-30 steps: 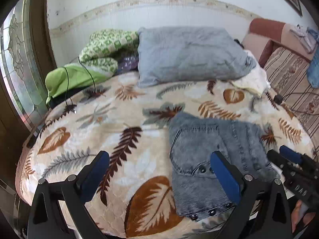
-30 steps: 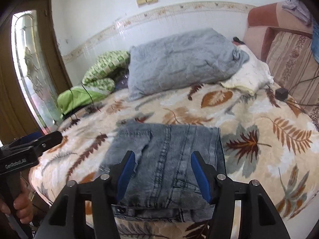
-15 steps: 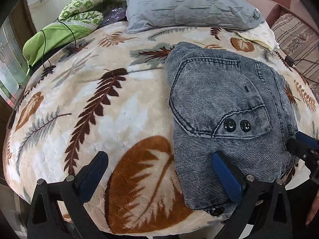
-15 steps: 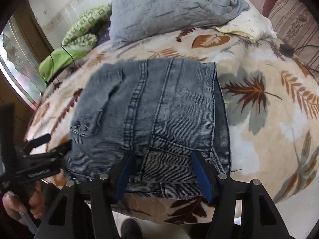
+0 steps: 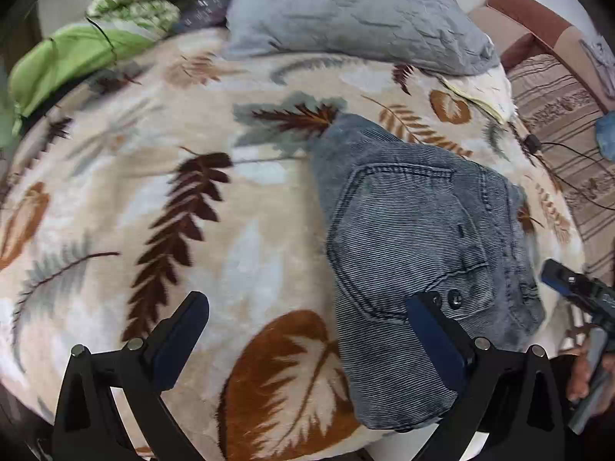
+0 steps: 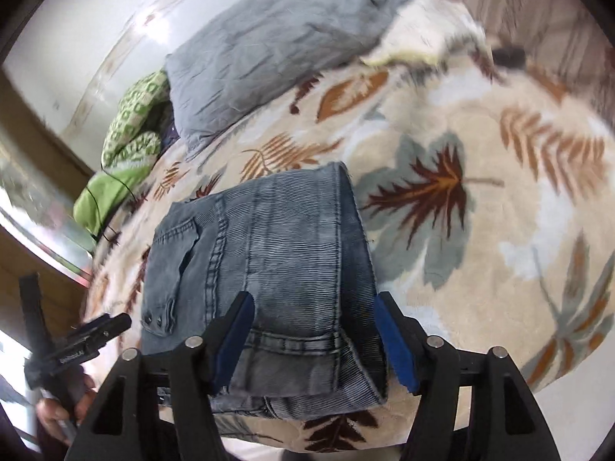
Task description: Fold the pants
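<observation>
The folded grey-blue denim pants lie on the leaf-print bed cover, near its front edge. My left gripper is open, its right finger over the pants' left front corner, its left finger over bare cover. In the right wrist view the pants lie straight ahead. My right gripper is open, its fingers straddling the pants' near right part by the waistband. The right gripper also shows in the left wrist view; the left gripper shows in the right wrist view.
A grey pillow and green bedding lie at the head of the bed. A white cloth lies right of the pillow. A striped sofa with a black cable stands to the right.
Both grippers have dropped from above the bed to close over the pants' near edge and tilted down. The pants have not moved.
</observation>
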A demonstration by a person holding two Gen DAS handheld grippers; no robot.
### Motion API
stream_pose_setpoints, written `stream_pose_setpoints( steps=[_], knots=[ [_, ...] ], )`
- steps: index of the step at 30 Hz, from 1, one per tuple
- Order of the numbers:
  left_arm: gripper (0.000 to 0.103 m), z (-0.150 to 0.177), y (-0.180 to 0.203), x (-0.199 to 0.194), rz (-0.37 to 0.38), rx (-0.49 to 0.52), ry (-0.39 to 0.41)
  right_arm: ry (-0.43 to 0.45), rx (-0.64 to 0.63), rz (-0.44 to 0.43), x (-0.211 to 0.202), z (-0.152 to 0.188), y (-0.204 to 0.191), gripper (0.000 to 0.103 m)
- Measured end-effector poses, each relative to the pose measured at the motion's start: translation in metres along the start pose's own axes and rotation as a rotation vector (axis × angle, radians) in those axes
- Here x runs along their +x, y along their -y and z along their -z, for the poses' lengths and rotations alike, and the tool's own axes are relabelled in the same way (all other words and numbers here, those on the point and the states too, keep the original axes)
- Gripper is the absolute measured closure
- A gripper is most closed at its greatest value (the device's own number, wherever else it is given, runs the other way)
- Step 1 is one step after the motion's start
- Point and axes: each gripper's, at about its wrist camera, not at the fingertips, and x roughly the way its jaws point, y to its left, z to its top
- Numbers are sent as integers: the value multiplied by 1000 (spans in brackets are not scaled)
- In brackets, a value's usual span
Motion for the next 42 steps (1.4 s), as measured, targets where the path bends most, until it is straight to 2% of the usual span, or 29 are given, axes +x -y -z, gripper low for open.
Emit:
stream_pose_setpoints(
  steps=[3, 10, 16, 22, 26, 29, 31, 32, 36, 39, 42],
  knots=[
    [0, -10, -8, 15, 94, -27, -74, -73, 46, -48, 13, -9, 14, 34],
    [0, -17, -19, 42, 248, -86, -158, -140, 78, -114, 30, -27, 36, 34],
    [0, -19, -15, 44, 289, -55, -151, -193, 95, -197, 46, -38, 39, 26],
    [0, -19, 5, 48, 376, -1, -157, -226, 75, -271, 61, -41, 26, 26],
    [0, -20, 15, 54, 376, 22, -153, -271, 61, -334, 77, -40, 9, 26],
    [0, -22, 19, 55, 432, 16, -146, -275, 15, -318, 83, -39, -4, 26],
    [0, -24, 24, 57, 462, 10, -146, -278, 15, -343, 86, -39, -9, 26],
    [0, -24, 26, 58, 447, 13, -144, -281, 2, -352, 88, -38, -13, 26],
    [0, -25, 31, 59, 431, 22, -124, -251, -128, -294, 88, -30, -37, 29],
    [3, -25, 29, 57, 443, -4, -103, -234, -154, -261, 87, -27, -42, 38],
    [10, -22, 28, 56, 421, -5, -87, -213, -166, -231, 84, -22, -44, 42]
  ],
)
